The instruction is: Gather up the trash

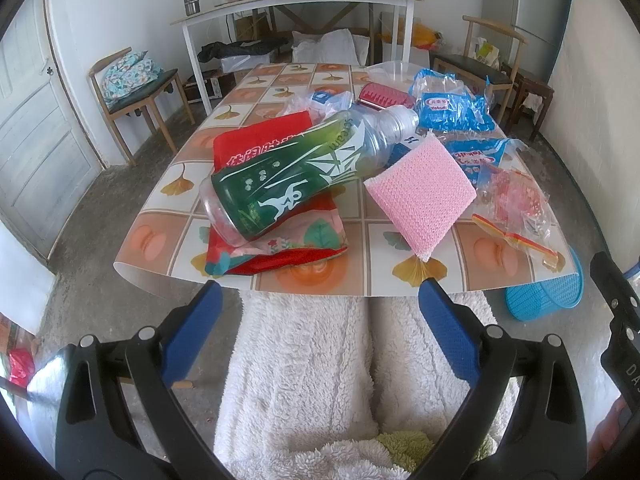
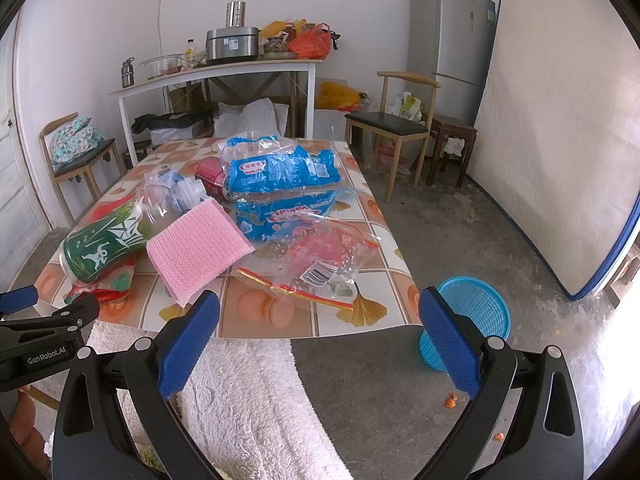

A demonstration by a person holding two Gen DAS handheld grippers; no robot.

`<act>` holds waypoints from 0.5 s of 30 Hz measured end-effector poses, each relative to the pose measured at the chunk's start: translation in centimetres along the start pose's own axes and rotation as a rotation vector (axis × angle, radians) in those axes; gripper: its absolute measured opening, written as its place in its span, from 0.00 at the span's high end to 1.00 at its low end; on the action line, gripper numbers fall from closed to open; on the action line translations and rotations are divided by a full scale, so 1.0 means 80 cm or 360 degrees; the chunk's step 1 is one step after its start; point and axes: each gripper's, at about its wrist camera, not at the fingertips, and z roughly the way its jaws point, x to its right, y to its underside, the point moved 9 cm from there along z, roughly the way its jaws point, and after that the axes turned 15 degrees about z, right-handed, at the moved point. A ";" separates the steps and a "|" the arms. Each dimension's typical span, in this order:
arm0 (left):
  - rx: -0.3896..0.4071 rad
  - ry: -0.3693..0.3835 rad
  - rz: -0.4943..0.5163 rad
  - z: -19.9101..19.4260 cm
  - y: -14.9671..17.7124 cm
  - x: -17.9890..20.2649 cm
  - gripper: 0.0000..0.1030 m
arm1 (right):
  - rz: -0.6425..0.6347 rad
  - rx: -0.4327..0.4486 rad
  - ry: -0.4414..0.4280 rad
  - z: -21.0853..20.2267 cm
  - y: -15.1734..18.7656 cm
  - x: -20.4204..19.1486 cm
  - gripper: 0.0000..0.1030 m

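A tiled-pattern table (image 1: 168, 220) (image 2: 264, 312) holds trash. An empty green-labelled plastic bottle (image 1: 296, 176) (image 2: 104, 244) lies on its side on red wrappers (image 1: 260, 136). A pink mesh sponge (image 1: 420, 196) (image 2: 200, 248) lies beside it. Blue Yakult wrappers (image 1: 448, 112) (image 2: 280, 172), a clear bag with red print (image 1: 516, 204) (image 2: 324, 260) and a red comb-like item (image 1: 384, 96) lie behind. A blue basket (image 2: 472, 320) (image 1: 544, 300) stands on the floor at the table's right. My left gripper (image 1: 320, 320) is open and empty before the table edge. My right gripper (image 2: 320, 328) is open and empty.
My legs in white fleece (image 1: 304, 380) are under the grippers. Chairs (image 1: 132, 96) (image 2: 392, 128) stand at both sides of the table. A white side table (image 2: 216, 76) with kitchenware is behind. A fridge (image 2: 452, 44) and a mattress (image 2: 560, 140) stand at the right wall.
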 end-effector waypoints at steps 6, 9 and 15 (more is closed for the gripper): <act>0.0005 -0.0016 0.0001 0.000 -0.001 -0.001 0.08 | 0.0002 -0.0001 -0.0001 -0.001 -0.001 0.002 0.06; -0.0002 0.0001 -0.0002 0.000 0.000 0.000 0.08 | 0.0002 -0.0003 -0.0001 -0.001 -0.001 0.003 0.06; 0.0000 0.0028 0.0008 0.002 0.005 0.001 0.08 | 0.0012 -0.0006 0.0005 -0.002 0.005 -0.003 0.06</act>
